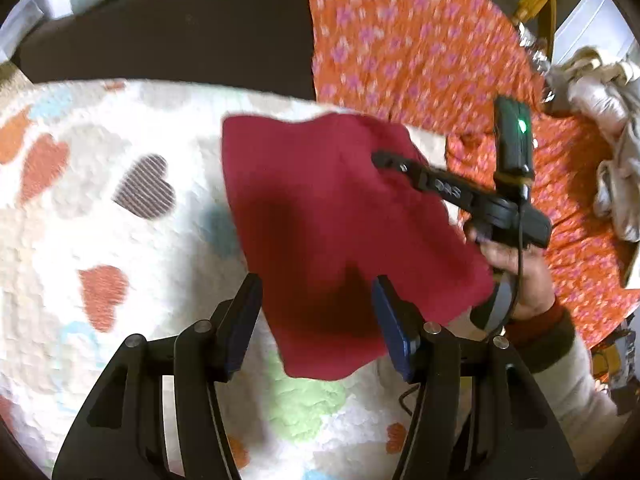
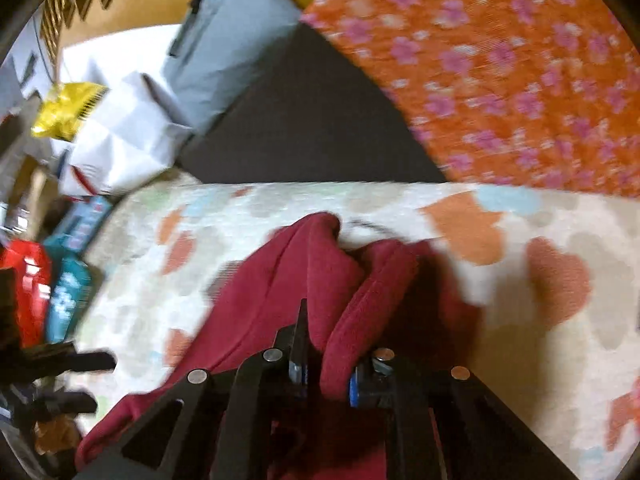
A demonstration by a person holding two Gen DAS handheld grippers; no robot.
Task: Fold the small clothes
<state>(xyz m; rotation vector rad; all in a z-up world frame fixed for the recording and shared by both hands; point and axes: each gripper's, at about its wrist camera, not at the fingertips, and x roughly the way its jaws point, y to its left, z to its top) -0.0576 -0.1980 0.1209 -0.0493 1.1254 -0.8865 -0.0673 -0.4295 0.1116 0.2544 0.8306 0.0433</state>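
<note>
the dark red garment (image 1: 320, 220) hangs lifted over the heart-patterned blanket (image 1: 100, 208), pinched at its upper right edge by the right gripper (image 1: 380, 157), whose jaws are clamped on the cloth. the left gripper (image 1: 316, 320) is below it, jaws apart, not pressing the cloth. an orange floral cloth (image 1: 400, 40) lies beyond

Right gripper (image 2: 320, 360) sits at 6 o'clock, clamped on a bunched fold of the red fleece cloth (image 2: 280, 280), w/ fabric trailing toward 7. Heart-print blanket (image 2: 540, 320) underneath, orange floral fabric (image 2: 500, 60) up at 1-2 o'clock, white bag (image 2: 120, 140) at 10. Pretty blurry tbh.
</note>
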